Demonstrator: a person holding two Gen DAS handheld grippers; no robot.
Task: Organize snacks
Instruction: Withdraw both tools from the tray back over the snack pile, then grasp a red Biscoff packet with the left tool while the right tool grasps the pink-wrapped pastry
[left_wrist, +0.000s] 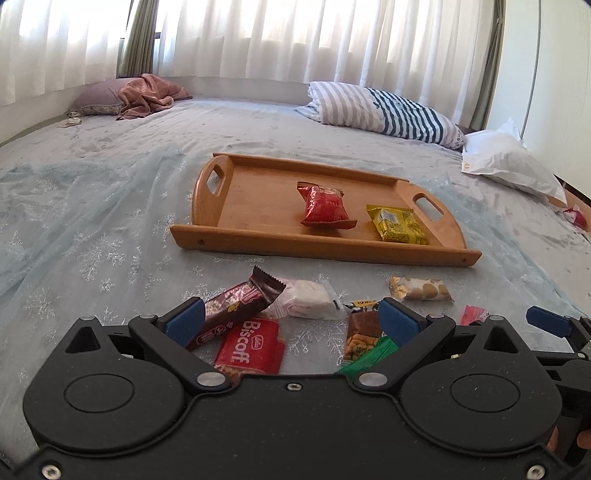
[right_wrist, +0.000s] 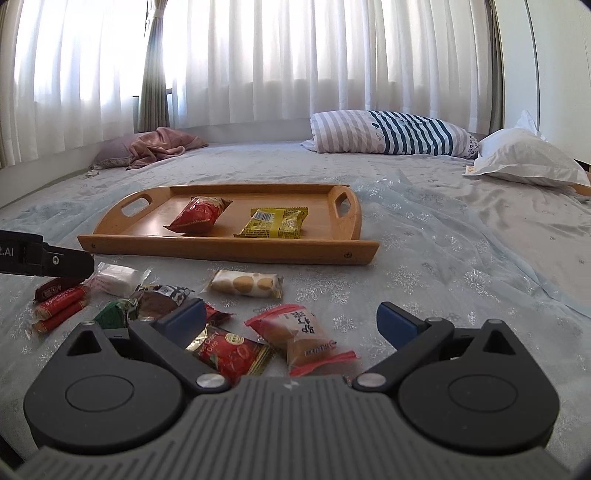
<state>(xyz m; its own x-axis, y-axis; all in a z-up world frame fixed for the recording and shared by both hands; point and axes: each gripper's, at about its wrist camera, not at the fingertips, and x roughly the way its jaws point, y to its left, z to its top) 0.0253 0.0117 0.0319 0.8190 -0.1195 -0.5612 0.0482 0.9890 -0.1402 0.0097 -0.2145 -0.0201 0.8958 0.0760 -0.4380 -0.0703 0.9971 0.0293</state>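
Snacks lie crowded on the bed just ahead of both wide-open, empty grippers, left gripper (left_wrist: 291, 317) and right gripper (right_wrist: 291, 319); wooden tray (right_wrist: 229, 245) sits beyond. Overlapping wrappers risk a double grab; the brown bar (left_wrist: 236, 310) touches the left finger.

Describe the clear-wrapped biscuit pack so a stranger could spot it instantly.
Find the wooden tray on the bed. Just in front of its near edge, loose snacks lie on the sheet. The biscuit pack is the one nearest the tray's middle, alone in showing round pale biscuits in a row through clear wrap.
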